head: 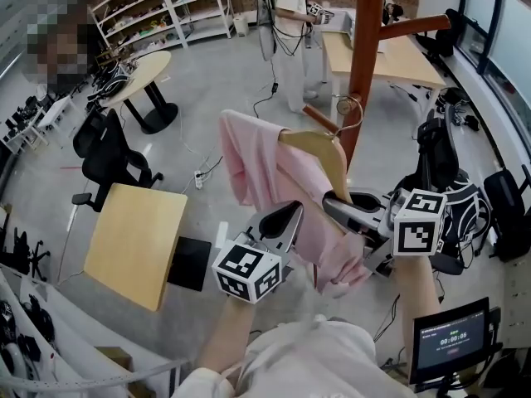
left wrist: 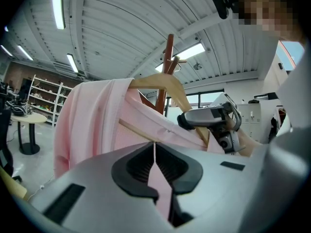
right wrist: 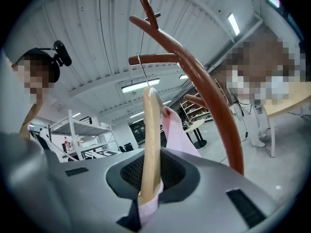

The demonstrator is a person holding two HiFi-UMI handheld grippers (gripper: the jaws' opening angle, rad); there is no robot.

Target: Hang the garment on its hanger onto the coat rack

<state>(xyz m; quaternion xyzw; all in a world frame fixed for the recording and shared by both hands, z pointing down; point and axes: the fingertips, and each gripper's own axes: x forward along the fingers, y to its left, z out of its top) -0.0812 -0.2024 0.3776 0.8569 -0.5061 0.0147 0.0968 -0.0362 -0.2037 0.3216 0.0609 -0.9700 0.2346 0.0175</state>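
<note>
A pink garment [head: 265,168] hangs over a wooden hanger [head: 319,152], held up in the air just left of the brown coat rack pole [head: 365,48]. The hanger's metal hook [head: 353,110] sits close beside the pole, below a peg [head: 415,27], and rests on nothing. My left gripper [head: 286,218] is shut on a fold of the pink fabric [left wrist: 92,120]. My right gripper [head: 340,201] is shut on the hanger's near arm [right wrist: 150,140], with a bit of pink cloth pinched too. In the right gripper view the hook [right wrist: 142,69] rises between the rack's curved pegs [right wrist: 209,96].
A square wooden table [head: 137,239] stands low at the left, with a black office chair [head: 108,152] and a round table [head: 141,73] beyond. A person [head: 286,31] stands behind the rack beside a long table [head: 398,56]. Black bags [head: 440,152] lie right of the pole.
</note>
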